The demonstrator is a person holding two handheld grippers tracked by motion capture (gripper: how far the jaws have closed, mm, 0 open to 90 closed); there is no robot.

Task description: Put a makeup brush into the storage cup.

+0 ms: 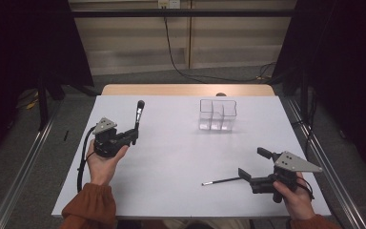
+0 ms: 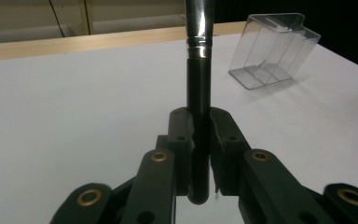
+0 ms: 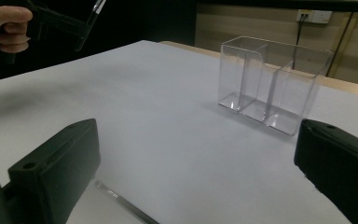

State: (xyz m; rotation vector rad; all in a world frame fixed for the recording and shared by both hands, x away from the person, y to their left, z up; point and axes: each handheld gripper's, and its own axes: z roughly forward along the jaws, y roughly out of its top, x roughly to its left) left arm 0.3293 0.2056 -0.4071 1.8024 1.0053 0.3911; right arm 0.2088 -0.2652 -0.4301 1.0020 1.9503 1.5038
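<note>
Left gripper (image 1: 134, 136) clamped on makeup brush (image 1: 138, 116), handle low in jaws, long axis upright. Clear organizer (image 1: 217, 115) ahead and to its right, well apart. Right gripper (image 1: 253, 164) jaws wide apart, nothing between; thin brush (image 1: 220, 181) on table (image 1: 171, 167) just beside lower jaw.

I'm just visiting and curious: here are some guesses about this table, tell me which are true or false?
1. The left gripper is shut on a makeup brush. True.
2. The right gripper is clamped on the thin brush. False: its jaws stand wide open, and the thin brush lies on the table by them.
3. The clear organizer has dividers inside. True.
4. A brush already stands in the organizer. False: its compartments look empty.
5. The held brush points upward, with its handle end between the jaws. True.
</note>
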